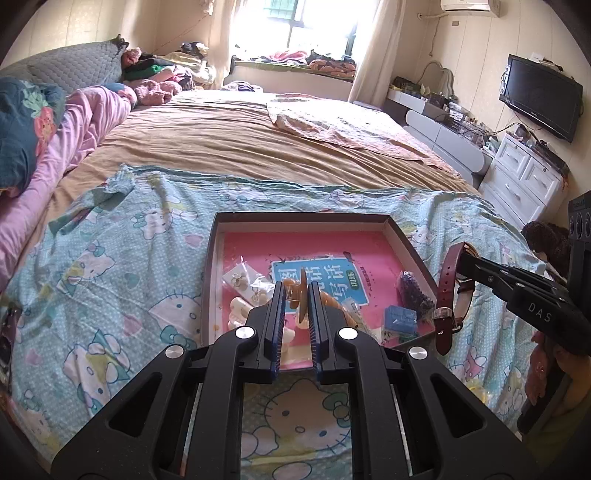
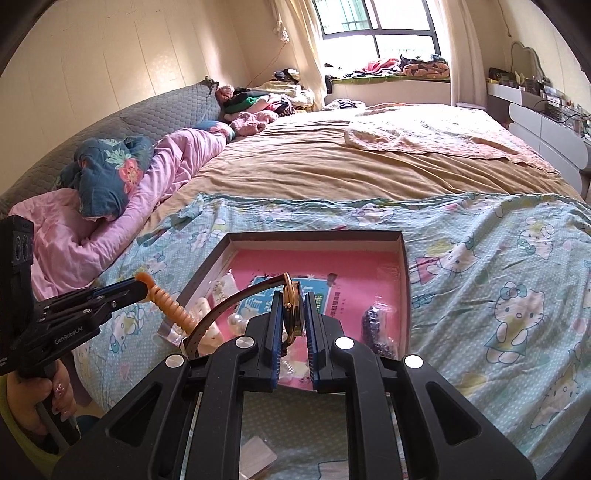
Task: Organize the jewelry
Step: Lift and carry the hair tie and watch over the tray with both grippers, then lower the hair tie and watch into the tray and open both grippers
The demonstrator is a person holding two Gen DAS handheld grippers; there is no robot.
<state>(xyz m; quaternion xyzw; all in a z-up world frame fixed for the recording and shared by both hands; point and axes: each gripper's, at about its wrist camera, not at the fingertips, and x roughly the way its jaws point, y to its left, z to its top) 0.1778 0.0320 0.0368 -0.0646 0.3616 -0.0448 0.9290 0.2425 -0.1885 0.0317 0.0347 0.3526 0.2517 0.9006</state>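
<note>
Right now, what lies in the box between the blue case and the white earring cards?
In the left wrist view, the orange coil tie held by the left gripper hangs there, over the pink book.

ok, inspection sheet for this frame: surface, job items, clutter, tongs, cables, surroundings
Surface: cartoon-cat sheet on the bed.
Job's things: shallow box with a pink book as its floor, holding bagged earrings, a blue case and dark beads.
Clutter: clothes pile by the headboard.
Tongs: left tongs shut on an orange coiled hair tie; right tongs shut on a gold watch with a brown strap.
Cables: wires below the TV.
Surroundings: window, white drawers.
</note>
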